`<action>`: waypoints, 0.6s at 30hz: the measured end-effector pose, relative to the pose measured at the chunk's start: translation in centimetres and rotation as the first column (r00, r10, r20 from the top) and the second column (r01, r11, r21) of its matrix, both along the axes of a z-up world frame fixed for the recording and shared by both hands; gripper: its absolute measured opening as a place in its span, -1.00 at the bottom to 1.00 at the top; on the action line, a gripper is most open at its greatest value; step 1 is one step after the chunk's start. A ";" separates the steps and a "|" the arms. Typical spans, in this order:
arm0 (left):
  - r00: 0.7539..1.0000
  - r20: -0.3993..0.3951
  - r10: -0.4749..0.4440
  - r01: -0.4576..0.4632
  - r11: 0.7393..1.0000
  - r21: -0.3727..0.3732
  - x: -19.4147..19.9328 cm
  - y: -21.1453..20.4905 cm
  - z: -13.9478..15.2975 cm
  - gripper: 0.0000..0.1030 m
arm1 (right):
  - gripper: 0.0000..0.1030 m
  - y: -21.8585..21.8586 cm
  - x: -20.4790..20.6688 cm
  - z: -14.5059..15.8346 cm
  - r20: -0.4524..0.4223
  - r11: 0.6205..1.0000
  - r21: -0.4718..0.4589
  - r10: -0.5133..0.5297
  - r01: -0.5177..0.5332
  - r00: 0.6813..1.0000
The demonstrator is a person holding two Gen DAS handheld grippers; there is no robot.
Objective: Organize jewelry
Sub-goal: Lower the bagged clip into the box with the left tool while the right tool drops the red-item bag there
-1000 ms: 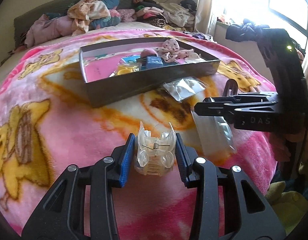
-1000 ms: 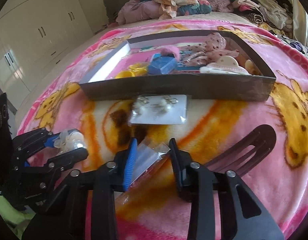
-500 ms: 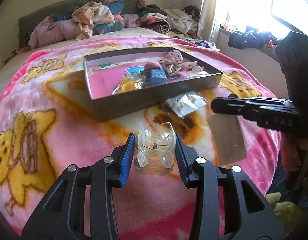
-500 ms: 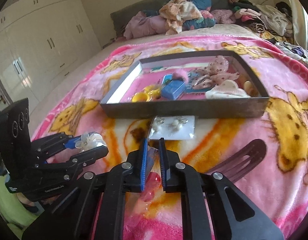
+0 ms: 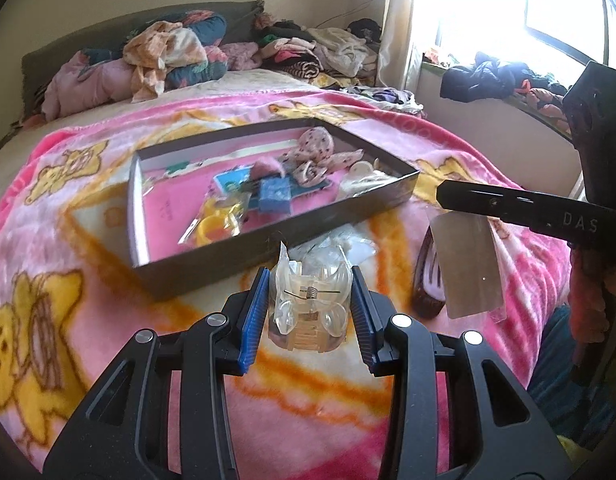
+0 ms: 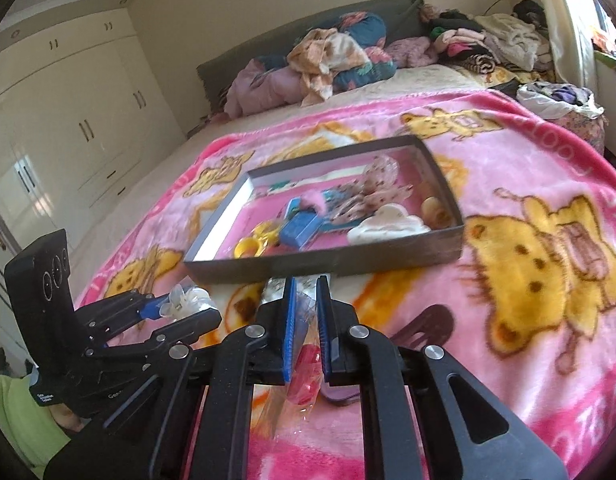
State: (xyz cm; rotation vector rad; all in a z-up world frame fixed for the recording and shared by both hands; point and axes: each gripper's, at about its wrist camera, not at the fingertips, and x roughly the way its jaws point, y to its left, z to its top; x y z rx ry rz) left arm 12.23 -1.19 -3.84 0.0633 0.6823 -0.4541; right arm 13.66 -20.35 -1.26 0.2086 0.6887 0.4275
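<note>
The left tool [image 5: 308,316] is clamping a clear hair clip [image 5: 309,308] across its wide body, so the blue pads are standing well apart and the clip's spring is facing up; it is hanging in the air just in front of the box [image 5: 268,248], probably so that it can be carried over the near wall and dropped inside. The right tool [image 6: 306,330] is pinching a thin clear plastic bag [image 6: 302,364] by its top edge, its jaws having just been closing on the film until almost together; the bag, with something red in it, is dangling below the pads, to the near right of the box. The box is lying on the pink blanket [image 6: 547,184] of the bed, already collecting a yellow ring, a blue case and spotted bows. A packet of earrings [image 5: 339,246] and a dark hair clip [image 6: 423,326] are waiting on the blanket just in front of the box.
</note>
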 end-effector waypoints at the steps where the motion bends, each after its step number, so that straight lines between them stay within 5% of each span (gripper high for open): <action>1: 1.000 0.002 -0.003 0.003 1.000 -0.001 0.2 -0.3 0.1 -0.40 | -0.80 -0.3 0.0 0.1 0.004 1.000 0.000 -0.007 0.007 1.000; 18: 1.000 0.016 -0.010 0.010 1.000 -0.003 2.3 -2.5 1.3 -0.40 | -0.80 -3.5 1.6 1.2 0.025 0.995 0.016 -0.095 0.094 0.995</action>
